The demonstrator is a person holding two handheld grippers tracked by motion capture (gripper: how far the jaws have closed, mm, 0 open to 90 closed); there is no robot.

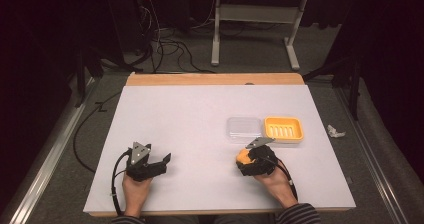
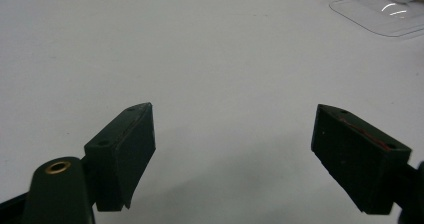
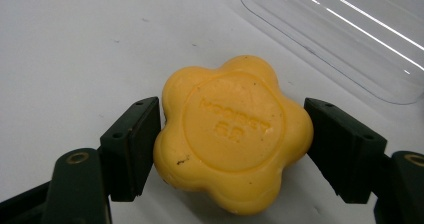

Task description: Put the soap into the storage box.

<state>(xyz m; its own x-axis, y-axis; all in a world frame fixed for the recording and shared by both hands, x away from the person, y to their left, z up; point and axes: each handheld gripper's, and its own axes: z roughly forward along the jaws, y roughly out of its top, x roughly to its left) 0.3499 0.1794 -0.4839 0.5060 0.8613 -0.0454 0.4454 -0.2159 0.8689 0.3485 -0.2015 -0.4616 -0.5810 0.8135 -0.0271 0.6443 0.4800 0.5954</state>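
Soap [image 3: 232, 134] pinched between right gripper [image 3: 232, 149] fingers, left gripper [image 2: 232, 154] fingers spread, orange dish [image 1: 283, 128] empty, clear lid [image 1: 243, 129] beside it

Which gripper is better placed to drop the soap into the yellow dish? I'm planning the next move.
The right gripper: its jaws already flank the yellow soap, close to the yellow dish. The left gripper hangs open with nothing between its jaws, farther off.

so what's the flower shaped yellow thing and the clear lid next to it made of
The yellow flower-shaped piece looks like a bar of soap: opaque, waxy matte surface with lettering pressed into its face and small nicks. The clear lid looks like thin transparent plastic, glossy, with bright streaks of reflected light.
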